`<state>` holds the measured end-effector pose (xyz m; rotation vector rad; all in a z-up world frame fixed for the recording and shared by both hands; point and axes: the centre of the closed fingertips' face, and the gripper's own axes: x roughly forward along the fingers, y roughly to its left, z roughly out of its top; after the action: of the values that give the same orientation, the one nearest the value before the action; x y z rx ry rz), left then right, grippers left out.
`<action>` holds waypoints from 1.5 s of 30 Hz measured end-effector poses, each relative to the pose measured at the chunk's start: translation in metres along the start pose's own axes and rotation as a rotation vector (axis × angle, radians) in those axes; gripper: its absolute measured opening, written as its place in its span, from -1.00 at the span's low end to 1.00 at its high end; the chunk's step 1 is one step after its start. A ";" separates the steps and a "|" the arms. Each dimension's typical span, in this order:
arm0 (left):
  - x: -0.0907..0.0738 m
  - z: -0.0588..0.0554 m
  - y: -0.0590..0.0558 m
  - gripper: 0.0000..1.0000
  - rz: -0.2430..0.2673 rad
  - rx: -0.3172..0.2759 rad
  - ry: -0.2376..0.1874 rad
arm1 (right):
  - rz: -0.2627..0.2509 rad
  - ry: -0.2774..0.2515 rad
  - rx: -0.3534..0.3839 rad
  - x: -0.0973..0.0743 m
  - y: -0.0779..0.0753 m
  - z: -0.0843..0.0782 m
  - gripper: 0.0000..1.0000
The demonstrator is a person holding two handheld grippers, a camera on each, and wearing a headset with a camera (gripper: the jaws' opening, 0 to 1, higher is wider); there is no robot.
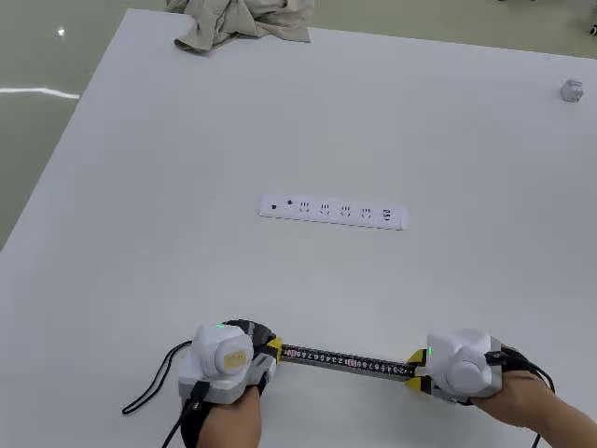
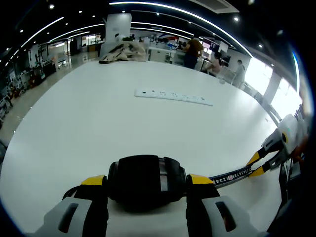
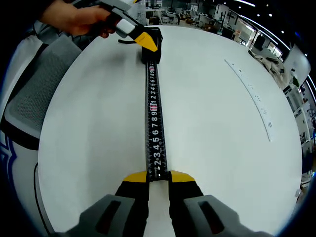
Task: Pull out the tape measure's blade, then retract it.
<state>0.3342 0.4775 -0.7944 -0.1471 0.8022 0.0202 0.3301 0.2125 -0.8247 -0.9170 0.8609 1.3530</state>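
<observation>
Clamping the tape measure's black case point(image 2: 145, 177) at the bottom of the left gripper view, my left gripper point(image 1: 267, 351) is pressed onto it. My right gripper point(image 3: 158, 177) pinches the blade point(image 3: 154, 108) tip, lower right in the head view. With the blade drawn out across the table point(image 1: 280, 112), I judge the pull done and retraction still to come.

The left tool point(image 1: 270, 353) and the right tool point(image 1: 415, 371) have white shells and yellow fingertips point(image 3: 136, 176). Between the left tool's yellow tips, the tape measure case point(image 2: 147, 180) is black. The blade point(image 3: 154, 123) between the two tools is black with white numerals and one red mark. The counter point(image 1: 280, 112) is plain white. Ahead of the tools, the power strip point(image 1: 333, 212) is white with dark sockets. Far beyond the left tool, the crumpled cloth point(image 1: 242, 21) is beige-grey.
</observation>
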 end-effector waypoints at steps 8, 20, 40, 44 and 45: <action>0.000 0.000 0.000 0.21 -0.001 0.004 0.001 | -0.042 -0.006 -0.037 0.001 -0.004 0.003 -0.73; 0.000 -0.001 0.000 0.21 -0.003 0.003 0.006 | -0.062 -0.021 -0.043 0.005 -0.009 0.010 -0.73; 0.000 -0.001 0.000 0.21 -0.009 0.008 0.017 | -0.048 -0.034 -0.054 0.008 -0.008 0.020 -0.73; 0.000 -0.001 -0.001 0.21 -0.010 0.010 0.021 | -0.036 -0.037 -0.052 0.010 -0.007 0.024 -0.73; 0.000 -0.001 -0.001 0.21 -0.010 0.011 0.021 | -0.034 -0.037 -0.050 0.010 -0.007 0.025 -0.73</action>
<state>0.3331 0.4768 -0.7950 -0.1412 0.8228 0.0045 0.3375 0.2391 -0.8238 -0.9384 0.7826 1.3638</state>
